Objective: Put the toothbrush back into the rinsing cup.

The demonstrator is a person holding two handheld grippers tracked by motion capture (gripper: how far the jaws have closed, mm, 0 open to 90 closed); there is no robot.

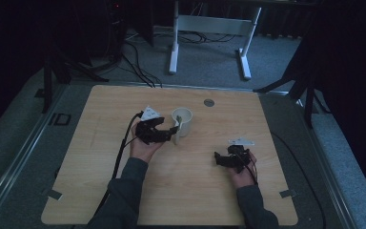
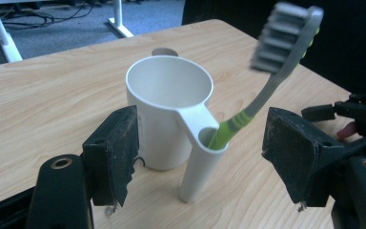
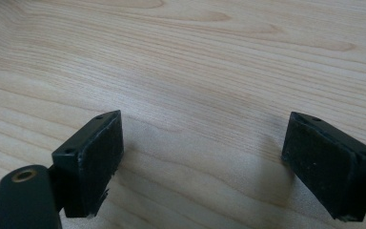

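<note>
A: Where does the toothbrush (image 2: 271, 76) sit?

B: It stands in the side tube (image 2: 205, 162) of the white cup (image 2: 164, 109), green handle end down in the tube, bristle head up and leaning away toward the right of the left gripper view. The cup is upright on the counter (image 1: 124, 200), toward the far middle of it.

A: And the tongs?

B: The left tongs (image 2: 205, 152) stand wide apart, one jaw on either side of the tube and the cup, with no pad touching the brush or the cup. The right tongs (image 3: 202, 167) are also apart, over bare wood and holding nothing; in the high view the right tongs (image 1: 225, 160) rest well to the right of the cup.

A: How would the brush handle?

B: Probably very light and fairly stiff, though the thin neck below the head looks as if it could flex. The plastic is smooth, so it may slip or twist between flat pads. The striped green grip section just above the tube mouth seems the best place to take hold: thicker and close to the support.

A: Any risk with the cup?

B: It looks light, likely plastic, and empty. A sideways pull on the brush could tip it or drag it along, so a straight lift out of the tube looks safer.
</note>
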